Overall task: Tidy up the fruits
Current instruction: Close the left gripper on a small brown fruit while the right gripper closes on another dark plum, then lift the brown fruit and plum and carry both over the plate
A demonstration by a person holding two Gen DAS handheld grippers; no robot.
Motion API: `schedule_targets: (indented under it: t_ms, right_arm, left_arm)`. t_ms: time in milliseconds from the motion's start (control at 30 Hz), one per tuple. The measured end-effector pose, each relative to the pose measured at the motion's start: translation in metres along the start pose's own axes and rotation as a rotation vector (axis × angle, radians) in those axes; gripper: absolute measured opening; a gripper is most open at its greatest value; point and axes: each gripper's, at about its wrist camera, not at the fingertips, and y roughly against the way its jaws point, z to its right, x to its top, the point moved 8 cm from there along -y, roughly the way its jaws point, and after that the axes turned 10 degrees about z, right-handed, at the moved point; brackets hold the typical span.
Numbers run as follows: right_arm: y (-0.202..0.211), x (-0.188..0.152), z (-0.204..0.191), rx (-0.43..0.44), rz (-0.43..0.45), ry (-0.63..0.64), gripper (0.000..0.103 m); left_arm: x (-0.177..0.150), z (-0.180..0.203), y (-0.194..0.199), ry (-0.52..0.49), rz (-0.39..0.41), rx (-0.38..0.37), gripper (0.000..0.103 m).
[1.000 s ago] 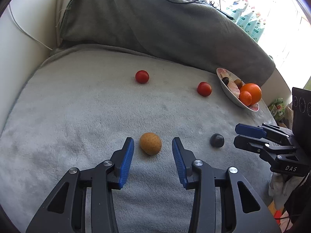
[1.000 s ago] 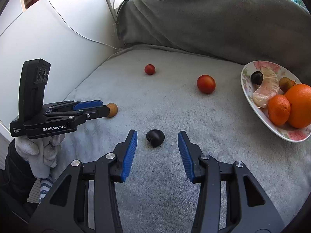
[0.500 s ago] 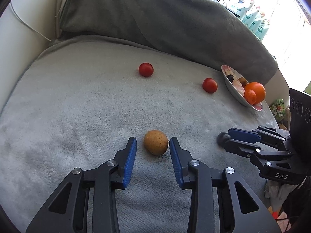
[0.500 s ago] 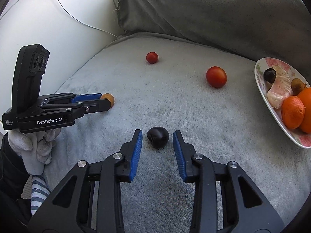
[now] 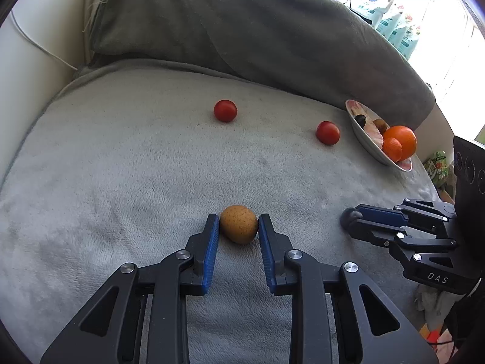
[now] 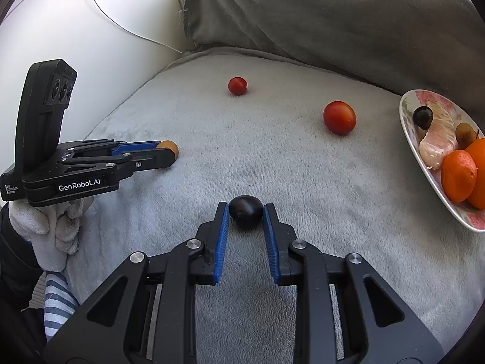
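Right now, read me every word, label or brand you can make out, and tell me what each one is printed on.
"GenRobot.AI": white lettering on the side of the left claw body.
"DAS": on the side of the right claw body.
Small white print at the rear of the left claw body: too small to read.
Teal packages by the window: print too blurred to read.

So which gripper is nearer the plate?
Right. The right gripper, shut on the dark fruit, sits a short way from the plate; the left gripper, on the brown fruit, is farther away.
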Motion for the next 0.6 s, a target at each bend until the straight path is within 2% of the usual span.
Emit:
schedule_targets:
  t_ms: [300,600]
  right_arm:
    - [0.009,0.003,0.003,0.000,0.021,-0.010,0.024]
    - [0.036,0.013,0.020,-0.029,0.075,-0.031,0.024]
  left_arm:
    - [0.007,0.009,0.010,-0.011,0.027,-0.018,0.025]
    - [0.021,0.033,0.015,-0.029,0.057,-0.061,0.025]
